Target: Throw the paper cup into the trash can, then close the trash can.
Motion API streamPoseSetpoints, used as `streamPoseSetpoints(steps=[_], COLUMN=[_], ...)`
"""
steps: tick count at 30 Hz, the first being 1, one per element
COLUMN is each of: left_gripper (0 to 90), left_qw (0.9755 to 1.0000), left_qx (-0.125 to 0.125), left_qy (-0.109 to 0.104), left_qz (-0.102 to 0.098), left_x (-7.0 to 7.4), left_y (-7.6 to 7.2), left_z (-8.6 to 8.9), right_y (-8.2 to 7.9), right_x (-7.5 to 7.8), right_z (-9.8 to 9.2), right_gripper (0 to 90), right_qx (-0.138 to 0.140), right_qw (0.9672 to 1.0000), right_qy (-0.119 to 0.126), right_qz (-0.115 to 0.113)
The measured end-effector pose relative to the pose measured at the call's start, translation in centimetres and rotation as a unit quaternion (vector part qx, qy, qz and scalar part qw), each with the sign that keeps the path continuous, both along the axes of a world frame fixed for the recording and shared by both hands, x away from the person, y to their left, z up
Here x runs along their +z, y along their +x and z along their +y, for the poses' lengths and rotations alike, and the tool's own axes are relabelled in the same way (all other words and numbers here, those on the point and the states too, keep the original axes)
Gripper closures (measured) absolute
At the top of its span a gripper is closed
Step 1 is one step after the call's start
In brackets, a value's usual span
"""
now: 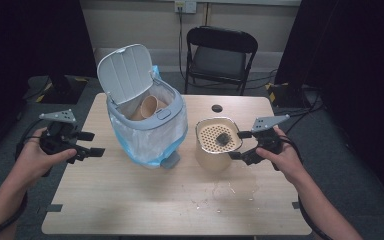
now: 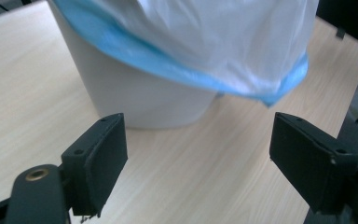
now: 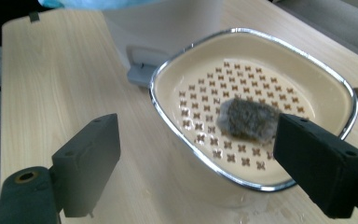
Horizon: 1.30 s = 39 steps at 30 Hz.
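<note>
Right gripper (image 1: 241,145), jaws apart and empty, sits just beside the strainer container (image 1: 219,142) holding 1 tea bag (image 3: 248,119). Left gripper (image 1: 91,143), also gaping and empty, faces the lined bin (image 1: 147,125). Wooden table (image 1: 130,200) shows a wet patch; 1 folding chair (image 1: 221,55) behind.

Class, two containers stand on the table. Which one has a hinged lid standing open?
The white trash bin lined with a blue-edged plastic bag: its lid is tipped up. The beige strainer container beside it has no lid, just a perforated tray.
</note>
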<state>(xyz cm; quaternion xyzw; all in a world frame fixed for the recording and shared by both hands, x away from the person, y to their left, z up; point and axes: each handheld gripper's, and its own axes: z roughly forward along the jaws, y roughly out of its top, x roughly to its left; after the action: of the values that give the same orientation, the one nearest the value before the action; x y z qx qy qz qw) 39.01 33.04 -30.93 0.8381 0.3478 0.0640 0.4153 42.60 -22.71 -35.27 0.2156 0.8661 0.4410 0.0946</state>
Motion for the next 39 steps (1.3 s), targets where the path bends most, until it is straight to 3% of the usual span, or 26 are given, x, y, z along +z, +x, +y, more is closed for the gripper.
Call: streamPoseSetpoints(steps=[3, 6, 7, 8, 11, 14, 31, 36, 39], left_gripper=[18.7, 18.5, 18.5, 18.5, 18.6, 18.6, 18.4, 17.3, 16.2], left_qw=[1.0000, 0.9997, 0.9998, 0.9998, 0.9998, 0.9998, 0.9996, 0.9991, 0.9982], left_qx=[0.006, 0.017, 0.018, 0.013, 0.015, 0.013, 0.017, 0.031, 0.038], left_qy=[-0.001, 0.015, 0.008, 0.013, 0.010, 0.014, -0.001, -0.007, -0.020], left_qz=[-0.005, -0.010, -0.006, -0.007, -0.009, -0.008, -0.023, -0.030, -0.040], left_x=[1.1, 2.2, 2.4, 2.8, 3.7, 4.3, 7.3, 8.5, 9.3], left_y=[0.5, 0.9, 1.1, 1.2, 1.6, 2.1, 4.8, 5.9, 6.5], left_z=[0.3, 0.3, 0.2, 0.2, 0.2, 0.1, -0.6, -1.0, -1.4], right_y=[-0.4, -0.7, -0.8, -0.9, -1.2, -1.3, -2.2, -2.2, -2.2], right_x=[-0.7, -1.6, -1.9, -2.3, -2.7, -3.1, -5.6, -5.9, -6.0], right_z=[-0.1, -0.3, -0.3, -0.3, -0.6, -1.0, -2.6, -2.6, -2.6], right_gripper=[14.1, 14.1, 14.1, 13.6, 14.1, 14.1, 14.1, 14.1, 14.1], right_qx=[0.003, 0.005, 0.004, 0.005, -0.002, -0.004, -0.003, -0.002, 0.002], right_qw=[1.0000, 0.9999, 0.9999, 0.9999, 0.9999, 0.9999, 0.9995, 0.9993, 0.9993], right_qy=[-0.002, -0.005, -0.005, -0.010, 0.009, 0.001, -0.009, -0.006, -0.008], right_qz=[0.004, 0.008, 0.011, 0.012, 0.007, 0.009, 0.031, 0.036, 0.037])
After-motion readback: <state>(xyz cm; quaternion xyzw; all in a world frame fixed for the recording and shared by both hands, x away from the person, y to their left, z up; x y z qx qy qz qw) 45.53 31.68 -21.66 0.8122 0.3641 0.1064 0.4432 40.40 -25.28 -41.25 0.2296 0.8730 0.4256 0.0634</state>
